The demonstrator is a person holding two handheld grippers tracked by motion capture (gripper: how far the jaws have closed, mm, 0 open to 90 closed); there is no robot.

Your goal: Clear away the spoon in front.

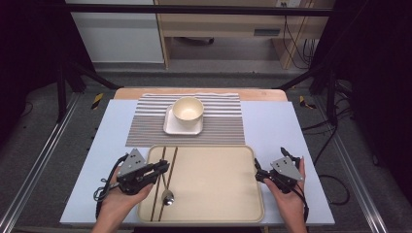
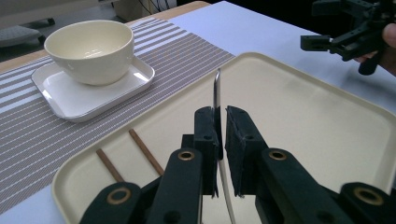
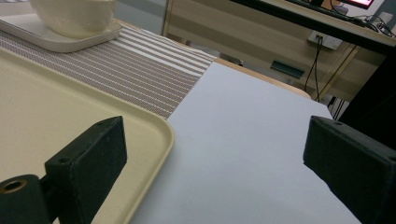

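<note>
Gripping the handle of a metal spoon [image 2: 216, 91], the left gripper [image 1: 163, 168] is over the left part of the beige tray [image 1: 214, 194]. In the left gripper view its two black jaws are nearly together and the thin handle passes between them: it touches the left pad, while a small gap shows at the right pad, so the hold looks light. The handle stands out past the jaw tips, and the spoon's bowl lies on the tray floor below the gripper, just beside the chopsticks [image 1: 163, 182]. The two brown chopsticks lie side by side on the tray, in its left part, running from the far rim to the near rim.

The right gripper [image 1: 262, 174] is at the right rim of the tray, over the pale blue table [image 1: 272, 121]. Its jaws are wide apart and nothing is between them.

Beyond the far rim of the tray, a striped placemat [image 1: 218, 121] is spread. On the placemat is a small white square plate [image 1: 170, 127], and a cream bowl [image 1: 188, 109] stands on this plate.
</note>
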